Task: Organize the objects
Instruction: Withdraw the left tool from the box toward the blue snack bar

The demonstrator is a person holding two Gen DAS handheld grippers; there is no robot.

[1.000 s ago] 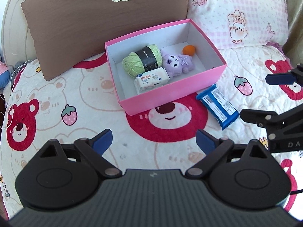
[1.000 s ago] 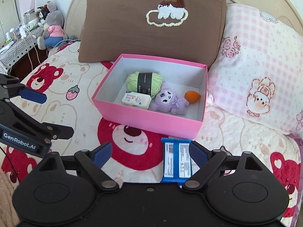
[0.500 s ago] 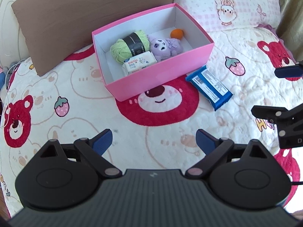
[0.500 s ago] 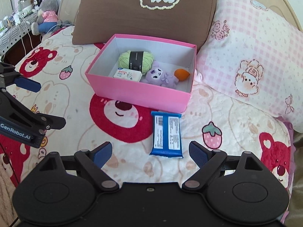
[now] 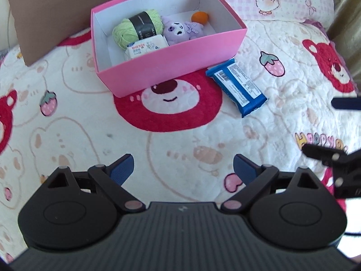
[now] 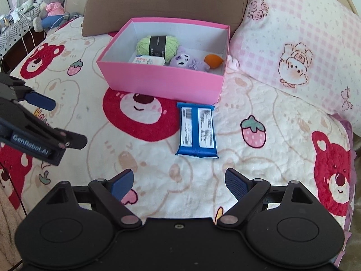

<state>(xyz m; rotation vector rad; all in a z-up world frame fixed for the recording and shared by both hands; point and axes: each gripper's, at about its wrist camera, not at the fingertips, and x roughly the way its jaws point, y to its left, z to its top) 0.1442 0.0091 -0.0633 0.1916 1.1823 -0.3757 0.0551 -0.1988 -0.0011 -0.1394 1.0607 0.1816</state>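
Observation:
A pink box stands on the bear-print quilt. Inside it lie a green yarn ball, a white tissue pack, a purple plush and an orange piece. A blue snack packet lies flat on the quilt just outside the box's front right corner. My left gripper is open and empty, well short of the box. My right gripper is open too, just short of the packet with nothing between its fingers.
A brown pillow and a pink checked pillow lean behind the box. Soft toys and cables sit on a side table at far left. Each gripper shows at the other view's edge.
Both grippers drew back from the box and tilted further down. The blue packet, formerly between the right gripper's fingertips, now lies clear ahead of them. Jaws stayed wide.

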